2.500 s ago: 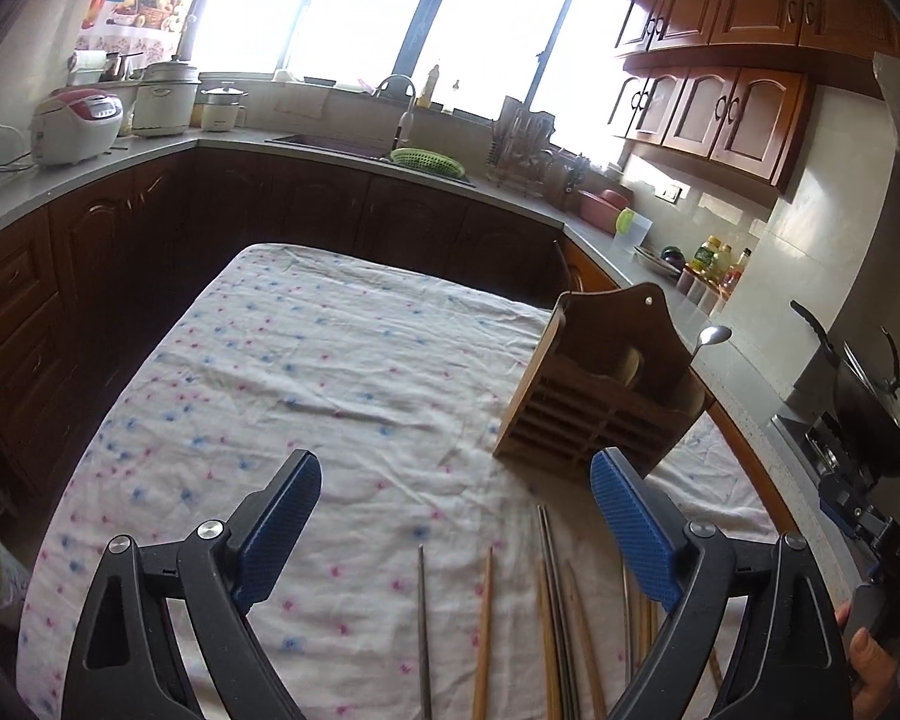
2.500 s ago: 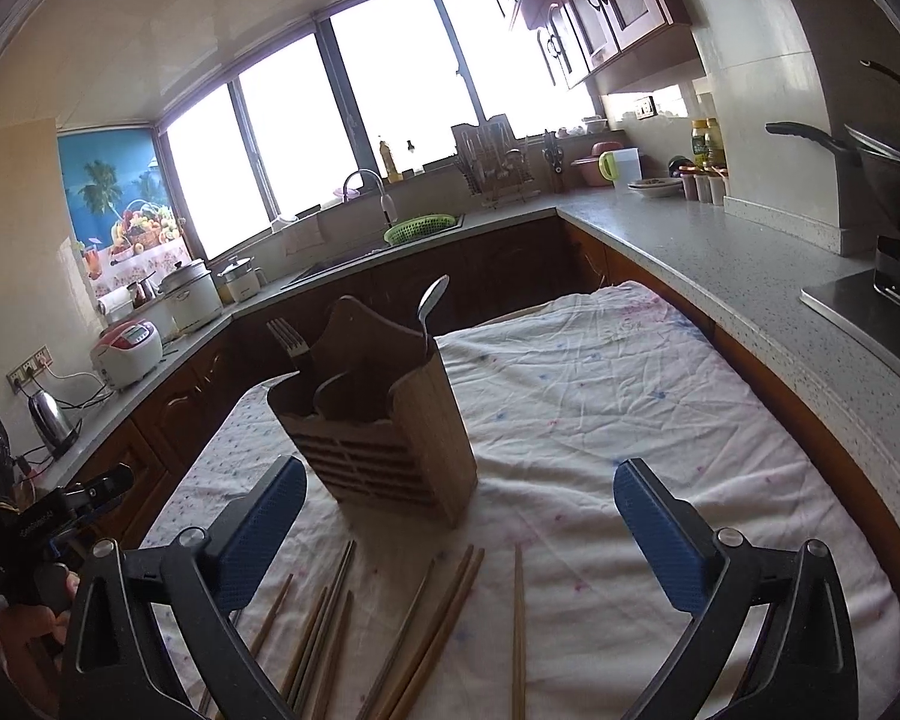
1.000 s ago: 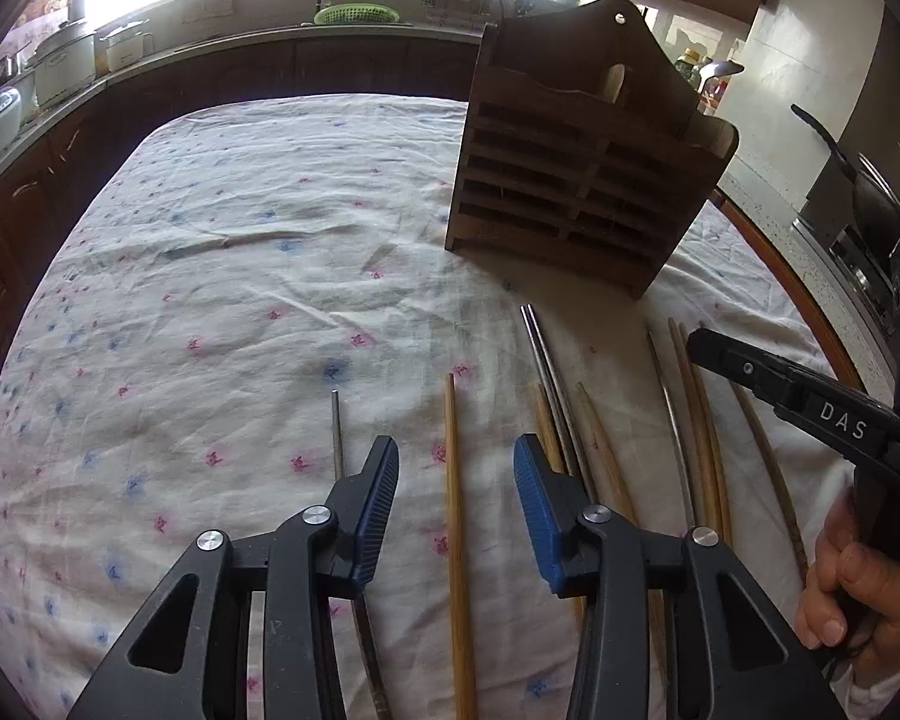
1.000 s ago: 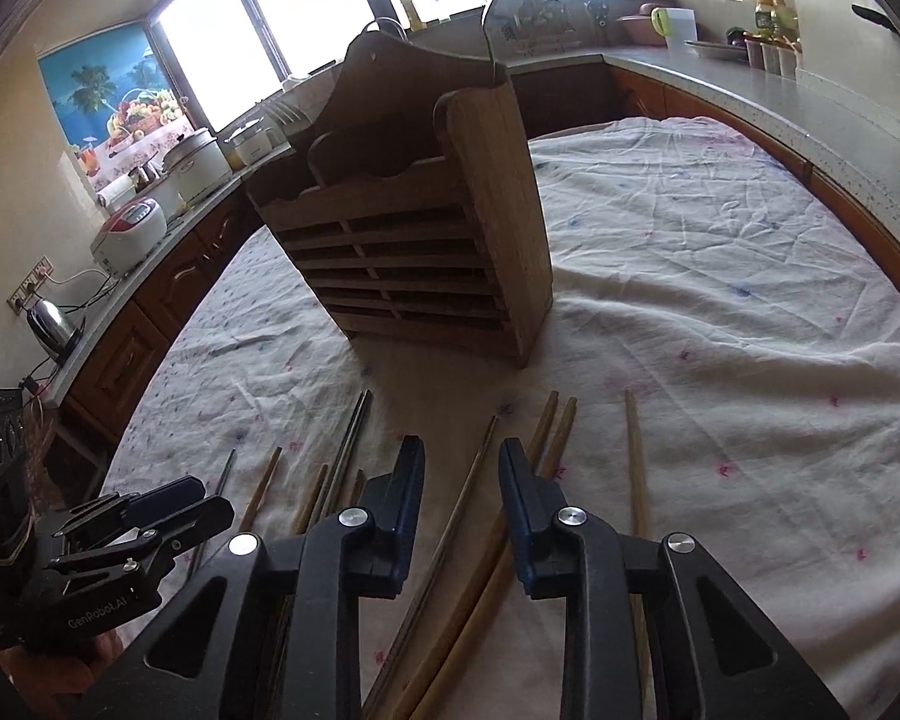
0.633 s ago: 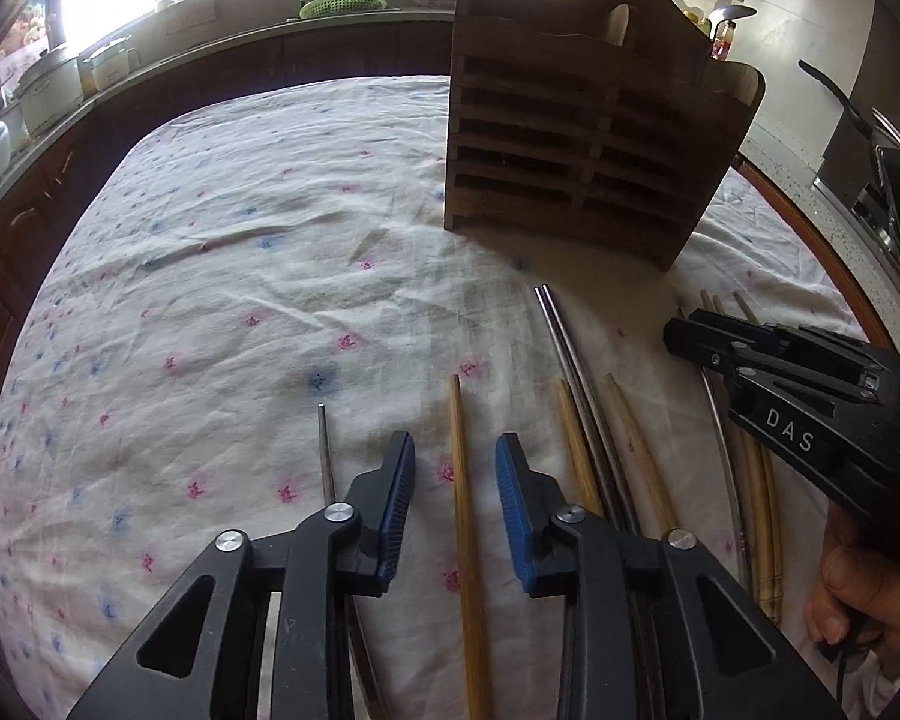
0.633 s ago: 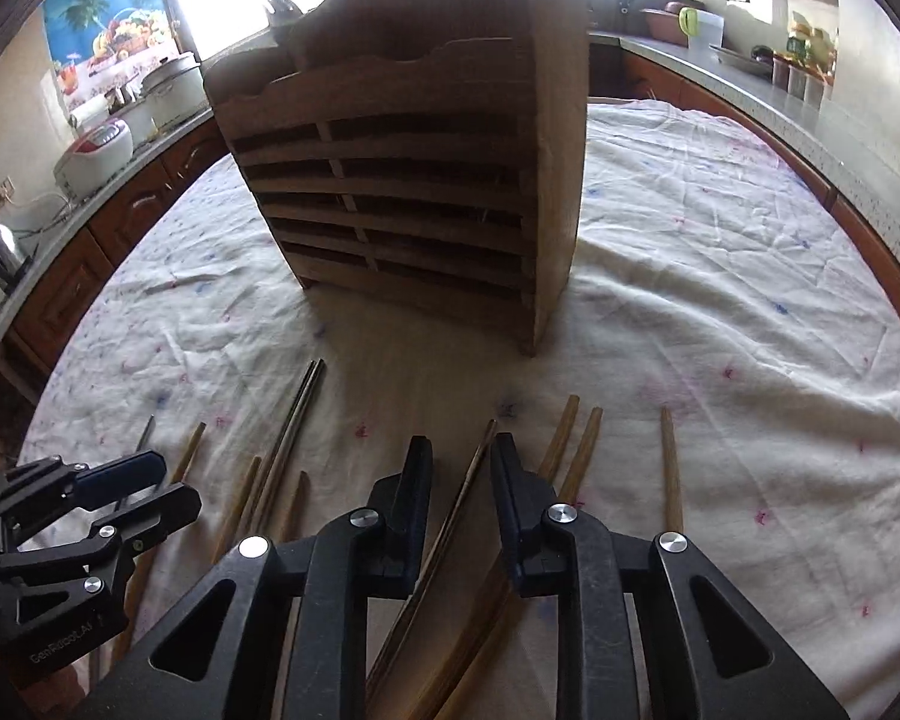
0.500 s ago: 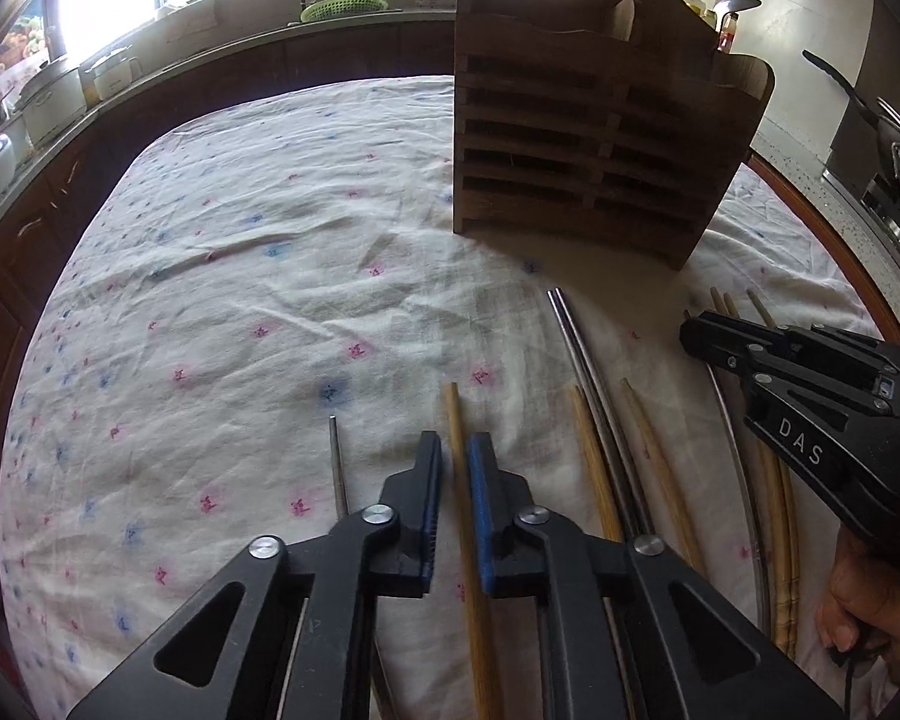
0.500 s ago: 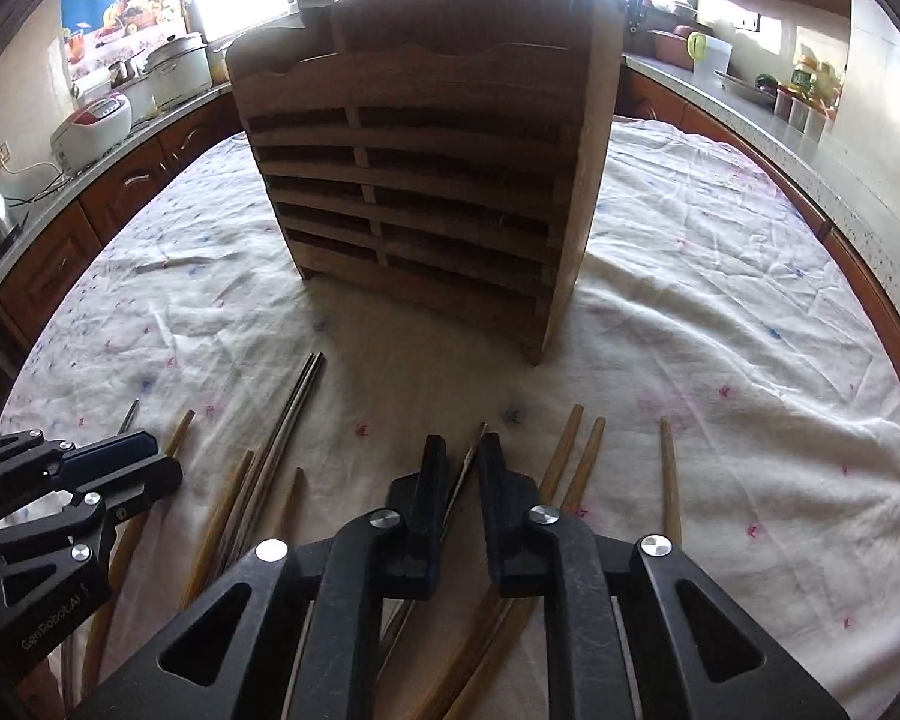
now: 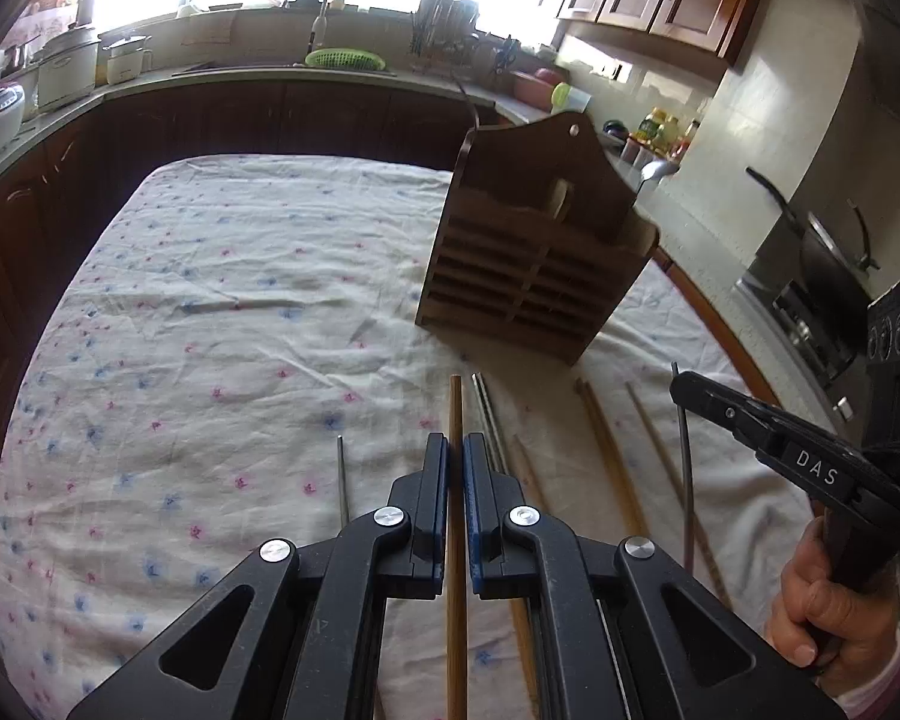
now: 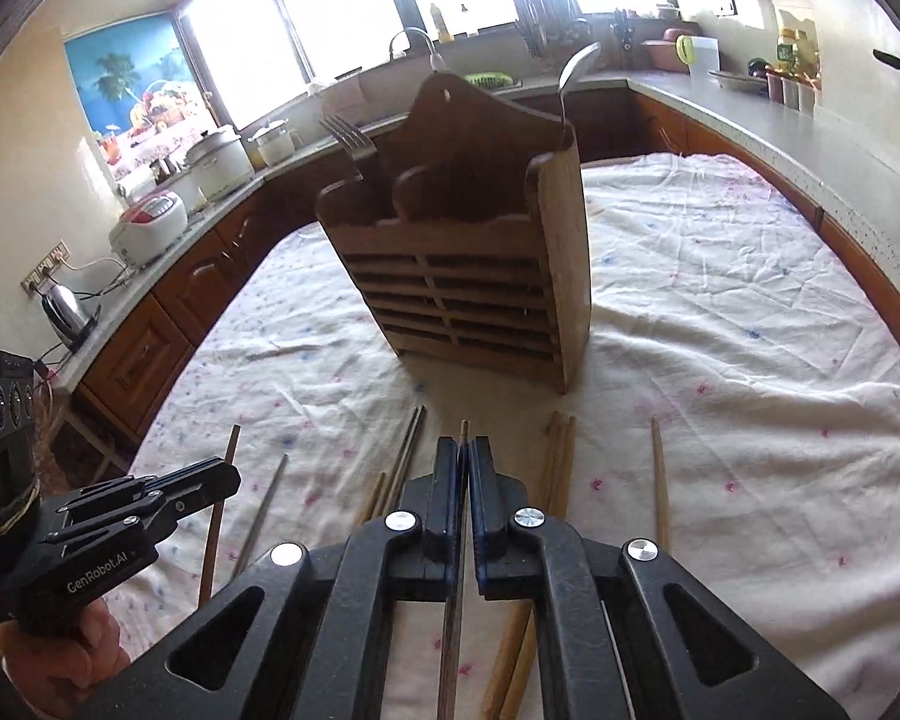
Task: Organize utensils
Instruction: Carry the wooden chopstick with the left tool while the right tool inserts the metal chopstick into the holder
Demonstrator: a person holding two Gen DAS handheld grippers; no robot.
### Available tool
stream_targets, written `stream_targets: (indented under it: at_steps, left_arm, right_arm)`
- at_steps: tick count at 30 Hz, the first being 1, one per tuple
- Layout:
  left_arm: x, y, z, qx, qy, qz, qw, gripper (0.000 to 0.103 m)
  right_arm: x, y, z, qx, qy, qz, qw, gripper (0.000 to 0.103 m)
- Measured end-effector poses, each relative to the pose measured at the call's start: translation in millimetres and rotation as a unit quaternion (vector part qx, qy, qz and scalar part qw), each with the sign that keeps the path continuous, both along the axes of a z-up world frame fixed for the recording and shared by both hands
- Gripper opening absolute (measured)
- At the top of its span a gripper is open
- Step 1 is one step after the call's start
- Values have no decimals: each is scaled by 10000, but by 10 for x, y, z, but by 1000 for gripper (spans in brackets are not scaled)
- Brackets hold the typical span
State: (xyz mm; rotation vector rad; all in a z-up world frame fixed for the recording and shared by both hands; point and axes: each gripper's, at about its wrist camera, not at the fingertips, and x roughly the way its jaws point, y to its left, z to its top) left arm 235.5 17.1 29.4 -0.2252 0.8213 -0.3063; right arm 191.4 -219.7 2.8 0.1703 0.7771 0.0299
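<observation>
My left gripper is shut on a light wooden chopstick that points toward the wooden utensil holder. My right gripper is shut on a thin dark metal chopstick. Each gripper also shows in the other view: the right gripper with its metal chopstick, the left gripper with its wooden chopstick. Several more chopsticks lie on the cloth in front of the utensil holder, which holds a fork and a spoon.
A floral tablecloth covers the table. Dark cabinets and a counter ring it, with a rice cooker, a kettle and a sink. A stove with a pan stands at the right. A hand grips the right tool.
Both grippers came down over the chopsticks and shut, the left on a wooden one, the right on a metal one. Both have since lifted and drawn back from the holder.
</observation>
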Motion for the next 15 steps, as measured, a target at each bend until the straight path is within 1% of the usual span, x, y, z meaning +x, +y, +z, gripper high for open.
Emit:
stream_targets:
  at_steps: [5,9,15]
  left_arm:
    - [-324,226,330,-351,-377,12,9987,3]
    - [-512,309,524,-458,-635,-26,9969,3]
    - [-671,367,707,-521,-906,-45,9945,3]
  right_arm:
    - [-264,4,383,141,-459,40,9988,4]
    - [-396,5,648,209,-783,29,9967,4]
    - [-497,-22,927,215,-1144,35,9932,4]
